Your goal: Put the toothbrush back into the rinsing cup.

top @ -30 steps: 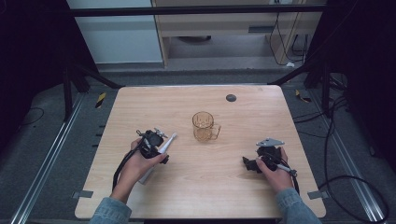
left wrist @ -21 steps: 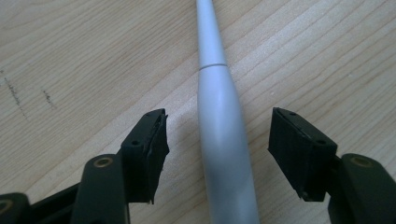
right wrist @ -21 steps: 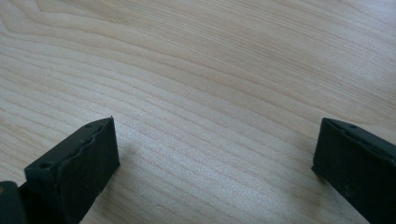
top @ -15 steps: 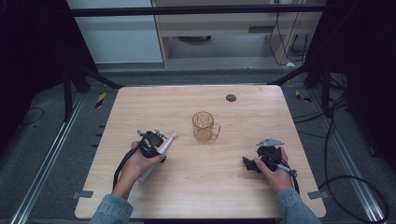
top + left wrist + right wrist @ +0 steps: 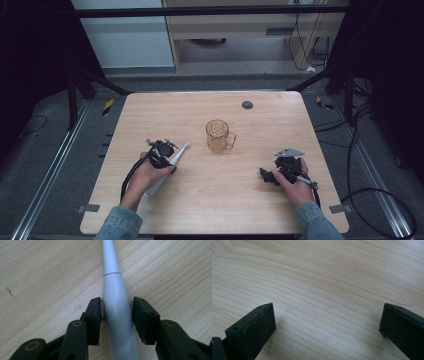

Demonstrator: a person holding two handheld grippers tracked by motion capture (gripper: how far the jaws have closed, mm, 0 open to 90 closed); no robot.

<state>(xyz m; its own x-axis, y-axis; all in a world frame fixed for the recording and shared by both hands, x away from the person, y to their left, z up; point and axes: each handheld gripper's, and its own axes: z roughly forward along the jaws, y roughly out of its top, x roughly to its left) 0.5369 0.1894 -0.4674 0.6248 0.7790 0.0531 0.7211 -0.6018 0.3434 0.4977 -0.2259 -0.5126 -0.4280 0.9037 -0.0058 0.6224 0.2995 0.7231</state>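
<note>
Grey toothbrush handle (image 5: 117, 315) between left gripper (image 5: 117, 315) jaws, small gap one side; right gripper (image 5: 327, 322) wide apart, empty

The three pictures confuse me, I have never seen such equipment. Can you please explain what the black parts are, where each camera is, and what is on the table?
A person sits at a wooden table and holds a hand tool with a two-jaw claw in each hand. One camera looks down from above. The other two ride on the claws and look along their black jaws. On the table stands a clear glass mug, and a small dark disc lies near the far edge. The left claw has its jaws around a grey-white electric toothbrush lying on the wood: one jaw touches it, the other is just apart. The right claw is open and holds nothing.
</note>
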